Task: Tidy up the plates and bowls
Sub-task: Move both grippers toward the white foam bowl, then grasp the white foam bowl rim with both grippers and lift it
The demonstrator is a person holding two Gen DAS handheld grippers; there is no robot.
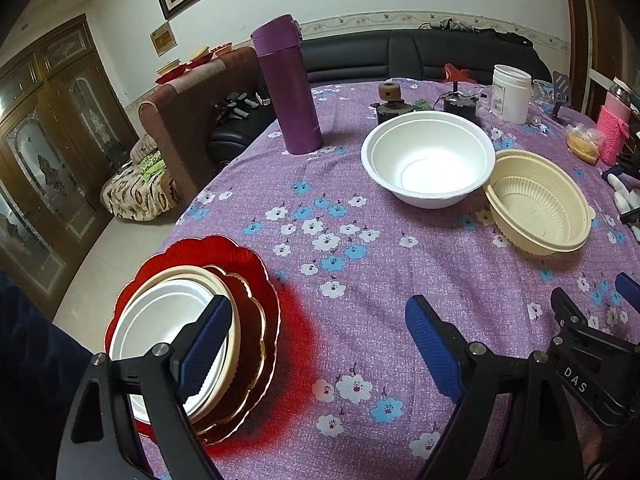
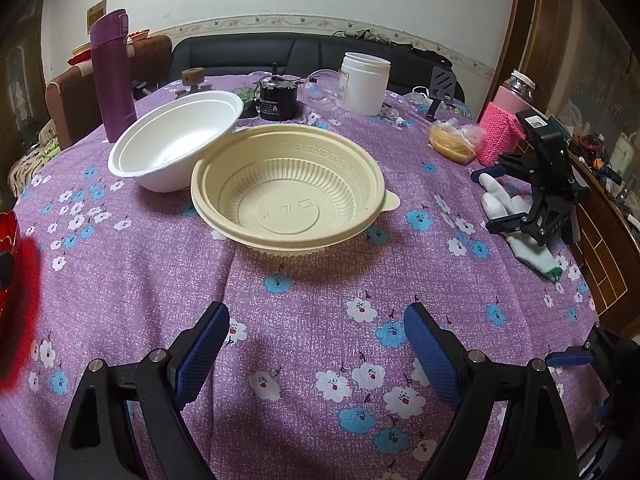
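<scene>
Your plates are already in one pile: the red plate [image 1: 224, 252] sits at the near left edge of the table [image 1: 360, 240], with a gold-rimmed plate, a cream plate [image 1: 224, 284] and a white plate [image 1: 160, 320] stacked on top of it. So the plate part looks done, and the bowls look like the job now. The white bowl [image 2: 176, 144] sits farther back, near the purple bottle [image 2: 112, 76], and the cream bowl [image 2: 288, 192] is right in front of your right gripper [image 2: 316, 344]. The two bowls are side by side, and their rims look like they touch or overlap (it is hard to be sure which). Your left gripper [image 1: 320, 344] has its jaws wide with nothing in them. One of its fingers [image 1: 208, 340] hangs over the plate pile, but I cannot tell if it touches the pile. Your right gripper is wide too, and it holds nothing, just bare flowered cloth between its jaws. Next, I think you should put one bowl inside the other. The cream bowl is closest, so move the right gripper forward, slide one finger inside the near rim and one outside, and squeeze gently. The rim looks thin and bendy, so do not pinch hard. Lift it straight up first so it does not drag the white bowl along with it.
</scene>
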